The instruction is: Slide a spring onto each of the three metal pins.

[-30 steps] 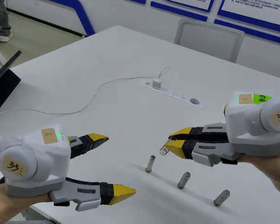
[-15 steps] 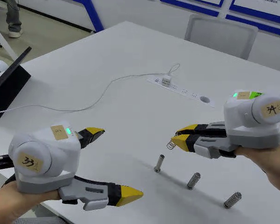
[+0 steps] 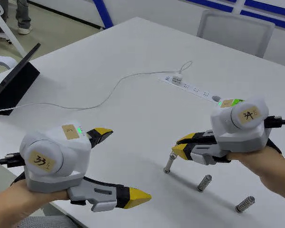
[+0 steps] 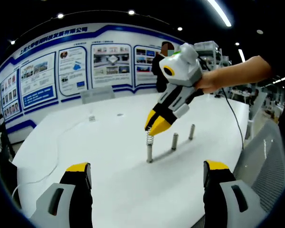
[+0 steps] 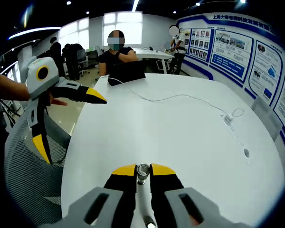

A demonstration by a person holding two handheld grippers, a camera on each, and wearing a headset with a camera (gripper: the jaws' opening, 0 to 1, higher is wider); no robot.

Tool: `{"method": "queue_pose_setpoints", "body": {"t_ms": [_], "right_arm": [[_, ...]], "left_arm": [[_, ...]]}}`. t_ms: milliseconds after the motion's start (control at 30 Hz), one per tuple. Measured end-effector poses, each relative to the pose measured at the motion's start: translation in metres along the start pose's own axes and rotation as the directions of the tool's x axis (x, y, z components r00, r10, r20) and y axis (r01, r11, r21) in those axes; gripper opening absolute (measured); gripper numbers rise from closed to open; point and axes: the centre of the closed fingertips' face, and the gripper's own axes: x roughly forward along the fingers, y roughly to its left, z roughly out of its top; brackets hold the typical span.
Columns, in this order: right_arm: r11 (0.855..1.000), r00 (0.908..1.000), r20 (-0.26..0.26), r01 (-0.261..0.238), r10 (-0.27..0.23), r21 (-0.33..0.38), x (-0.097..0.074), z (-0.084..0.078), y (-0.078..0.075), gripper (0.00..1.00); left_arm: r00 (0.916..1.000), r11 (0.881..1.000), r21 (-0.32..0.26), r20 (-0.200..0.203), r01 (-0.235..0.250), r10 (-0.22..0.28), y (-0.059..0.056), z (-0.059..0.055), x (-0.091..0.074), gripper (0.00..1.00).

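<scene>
Three upright metal pins stand in a row on the white table. The leftmost pin is bare along its shaft. My right gripper is shut on a small spring whose lower end meets that pin's top. The middle pin and the right pin each carry a spring. My left gripper is open and holds nothing, low at the left, well apart from the pins.
A white power strip with a plug and a thin cable lies farther back on the table. A dark tablet-like object leans at the far left. A grey chair stands behind the table. People sit beyond the table's end.
My right gripper has come down and left with the spring, from above the bare pin to its top. The left gripper has stayed open and low; the head camera shifted.
</scene>
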Motion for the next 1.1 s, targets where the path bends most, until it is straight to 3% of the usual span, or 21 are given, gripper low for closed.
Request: {"method": "queue_pose_setpoints", "body": {"t_ms": [433, 1100], "right_arm": [[1.0, 0.998, -0.062, -0.011, 0.01, -0.017, 0.018, -0.018, 0.002, 0.11], [1.0, 0.9937, -0.112, -0.017, 0.015, -0.024, 0.032, -0.034, 0.004, 0.11]], "left_arm": [[0.9998, 1.0, -0.002, -0.017, -0.006, 0.006, 0.001, -0.003, 0.001, 1.0], [0.9995, 1.0, -0.014, -0.03, -0.011, 0.011, 0.004, -0.006, 0.001, 1.0]]}}
